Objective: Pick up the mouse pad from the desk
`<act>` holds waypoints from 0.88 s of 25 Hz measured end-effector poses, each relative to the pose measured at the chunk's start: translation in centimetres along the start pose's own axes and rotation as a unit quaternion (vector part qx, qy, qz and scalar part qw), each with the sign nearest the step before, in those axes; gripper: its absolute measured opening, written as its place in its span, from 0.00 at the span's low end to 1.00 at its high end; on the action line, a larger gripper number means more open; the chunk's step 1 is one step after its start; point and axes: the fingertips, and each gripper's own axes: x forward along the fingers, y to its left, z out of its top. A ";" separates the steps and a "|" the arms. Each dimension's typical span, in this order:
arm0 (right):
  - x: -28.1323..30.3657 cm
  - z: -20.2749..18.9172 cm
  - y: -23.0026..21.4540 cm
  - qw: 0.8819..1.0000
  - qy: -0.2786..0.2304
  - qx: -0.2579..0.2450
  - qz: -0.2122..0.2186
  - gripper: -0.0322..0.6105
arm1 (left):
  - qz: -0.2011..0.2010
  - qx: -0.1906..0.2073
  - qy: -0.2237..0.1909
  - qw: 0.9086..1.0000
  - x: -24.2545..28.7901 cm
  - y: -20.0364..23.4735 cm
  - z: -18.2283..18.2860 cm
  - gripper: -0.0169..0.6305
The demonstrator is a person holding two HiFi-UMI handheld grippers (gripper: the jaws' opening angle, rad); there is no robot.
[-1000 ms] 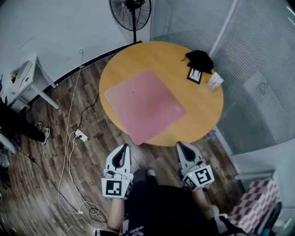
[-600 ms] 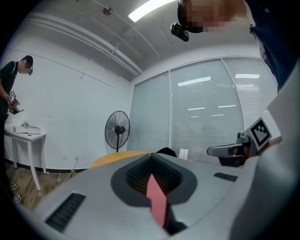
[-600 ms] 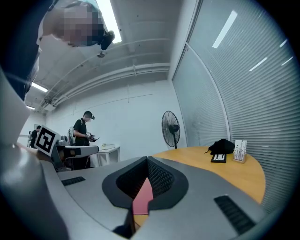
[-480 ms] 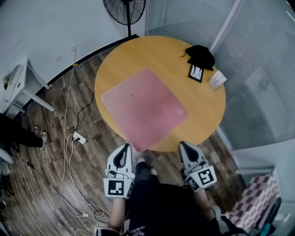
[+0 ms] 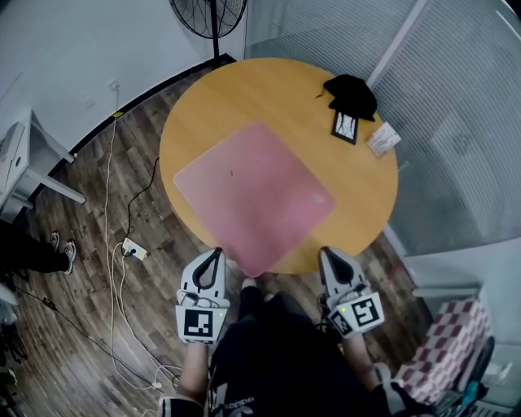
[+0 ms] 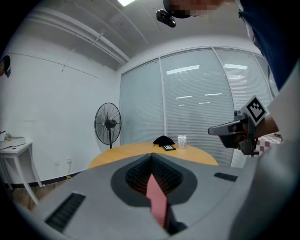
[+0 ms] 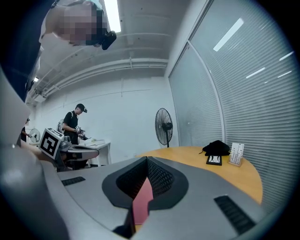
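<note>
One round table [image 5: 269, 89], one pink mouse pad [image 5: 252, 195], two grippers [image 5: 213, 256] [image 5: 329, 255], one standing fan [image 5: 207, 12]

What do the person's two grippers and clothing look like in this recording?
Left gripper and right gripper: pale grey shells tapering to a point, black ribbed lining inside. Each carries a cube with a black-and-white square marker. The clothing is dark.

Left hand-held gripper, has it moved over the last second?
Yes: the left hand-held gripper has come forward, its tip now at the round table's near edge beside the mouse pad.
</note>
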 end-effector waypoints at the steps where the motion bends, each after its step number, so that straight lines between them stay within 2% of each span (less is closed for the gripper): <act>1: 0.0 -0.3 0.2 1.000 0.005 0.000 0.000 0.05 | -0.001 -0.004 0.001 1.000 0.0 0.0 -0.1 0.03; 7: 0.2 -0.9 -0.1 1.000 0.013 0.005 -0.002 0.05 | -0.007 -0.021 0.026 0.999 -0.1 -1.0 -1.4 0.03; 22: 1.0 -0.9 -1.7 0.999 0.033 0.002 0.034 0.05 | 0.019 -0.079 0.068 0.994 0.5 -2.7 -2.9 0.03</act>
